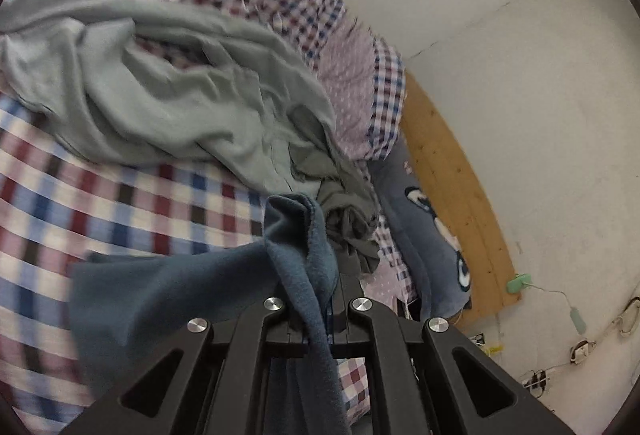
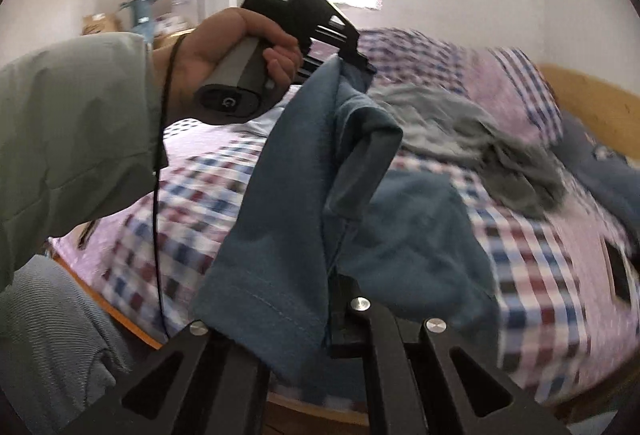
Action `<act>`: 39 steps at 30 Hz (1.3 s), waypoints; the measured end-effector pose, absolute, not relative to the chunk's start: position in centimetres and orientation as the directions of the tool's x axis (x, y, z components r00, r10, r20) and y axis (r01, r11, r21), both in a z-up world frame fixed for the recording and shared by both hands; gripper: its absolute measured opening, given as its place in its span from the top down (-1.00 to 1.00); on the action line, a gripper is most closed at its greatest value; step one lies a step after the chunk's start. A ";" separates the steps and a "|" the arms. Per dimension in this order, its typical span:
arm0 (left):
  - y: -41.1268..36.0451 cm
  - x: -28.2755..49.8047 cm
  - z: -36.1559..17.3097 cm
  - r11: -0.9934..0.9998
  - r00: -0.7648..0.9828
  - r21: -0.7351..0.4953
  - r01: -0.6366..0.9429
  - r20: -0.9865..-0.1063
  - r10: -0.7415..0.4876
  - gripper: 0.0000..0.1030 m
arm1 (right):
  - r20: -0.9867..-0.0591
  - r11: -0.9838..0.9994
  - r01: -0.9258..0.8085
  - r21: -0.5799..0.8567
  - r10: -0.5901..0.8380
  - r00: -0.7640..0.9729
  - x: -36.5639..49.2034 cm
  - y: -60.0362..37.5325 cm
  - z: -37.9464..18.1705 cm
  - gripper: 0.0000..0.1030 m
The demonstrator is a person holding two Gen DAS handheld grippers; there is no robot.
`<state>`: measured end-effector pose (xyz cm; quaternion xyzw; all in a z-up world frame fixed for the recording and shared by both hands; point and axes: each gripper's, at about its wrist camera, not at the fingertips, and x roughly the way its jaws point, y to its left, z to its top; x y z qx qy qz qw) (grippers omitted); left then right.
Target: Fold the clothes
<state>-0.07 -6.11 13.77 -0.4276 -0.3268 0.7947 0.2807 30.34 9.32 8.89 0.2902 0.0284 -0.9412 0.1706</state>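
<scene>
while both grippers [image 1: 316, 299] [image 2: 334, 299] pinch blue garment [image 2: 280, 195], hem hangs free.

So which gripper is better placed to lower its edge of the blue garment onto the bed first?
Probably the right gripper: it holds the blue garment low near the bed, while the left gripper holds its corner higher.
</scene>
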 end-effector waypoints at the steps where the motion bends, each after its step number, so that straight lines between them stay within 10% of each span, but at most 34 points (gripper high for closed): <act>1: -4.7 -0.5 13.3 -0.637 -0.466 -0.754 -0.162 -0.510 0.723 0.94 | -0.562 -0.947 0.314 0.060 -0.293 -0.773 30.1 10.5 8.7 0.96; 16: 6.8 -5.1 4.1 -0.787 -0.396 -0.615 -0.042 -0.713 0.578 0.91 | -0.661 -0.962 0.140 0.237 -0.265 -0.702 27.6 19.3 1.6 0.92; 23: 5.3 -4.5 5.4 -0.657 -0.411 -0.748 -0.094 -0.572 0.710 -0.60 | -0.704 -0.948 0.033 0.315 -0.257 -0.662 28.2 21.5 1.3 0.59; 30: -1.1 -0.4 9.1 -0.730 -0.528 -0.661 -0.173 -0.564 0.635 -0.63 | -0.721 -0.932 -0.085 0.351 -0.212 -0.660 28.9 24.2 2.3 0.22; 39: -11.4 4.1 5.9 -0.810 -0.656 -0.585 -0.043 -0.595 0.464 -0.63 | -0.776 -0.856 -0.302 0.419 -0.165 -0.608 29.9 29.2 1.3 0.22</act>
